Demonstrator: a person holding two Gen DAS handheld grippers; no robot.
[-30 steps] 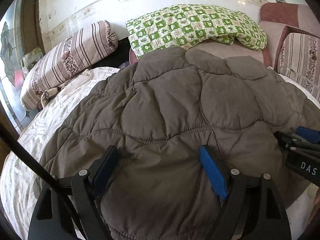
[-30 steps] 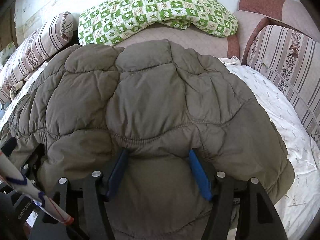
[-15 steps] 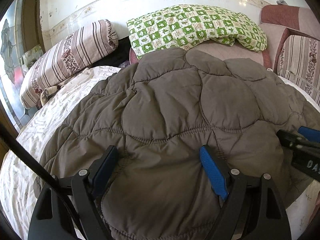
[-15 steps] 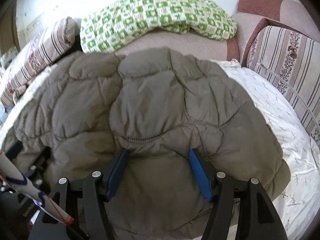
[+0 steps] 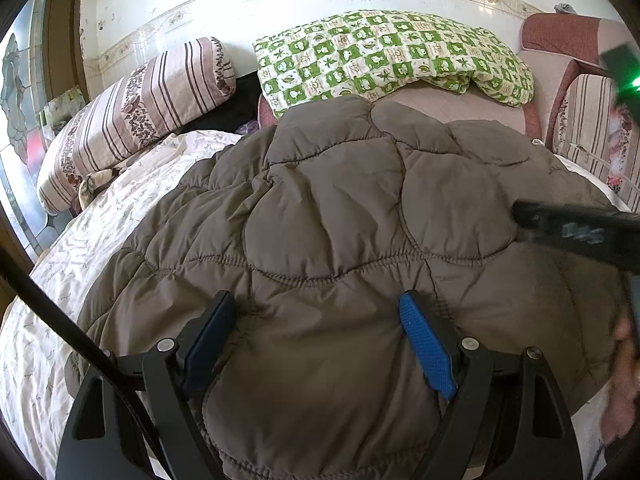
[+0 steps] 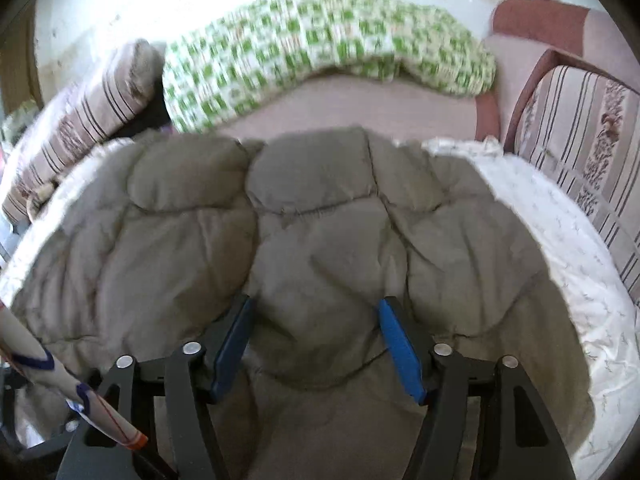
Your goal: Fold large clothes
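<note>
Nearest to the left camera, the left gripper (image 5: 316, 344) has its two blue-padded fingers spread wide, and the brown quilted jacket (image 5: 340, 220) lies between them and under them; the pads (image 5: 426, 346) press into the puffy cloth on each side, but the jaws are released and not clenched on a fold. In the right camera the right gripper (image 6: 316, 346) shows the same picture: its fingers stand apart, the jacket (image 6: 320, 240) bulges up between the blue pads (image 6: 400, 346), and nothing is pinched. At the right edge of the left view a dark blurred piece of the right gripper (image 5: 580, 232) hangs above the jacket, with a blurred hand (image 5: 624, 380) below it. The jacket is spread flat over the bed, on a white sheet (image 5: 80, 240) with a small printed pattern, which shows on both sides of it (image 6: 580, 260). The right view is blurred. Farther away, at the left, a striped bolster pillow (image 5: 136, 116) lies beside the sheet. Behind the jacket, against the wall, a green and white checked blanket (image 5: 392, 56) rests on a pink cushion (image 5: 448, 104). At the far right, a striped cushion (image 6: 580, 132) with a reddish frame stands just beside the bed.
</note>
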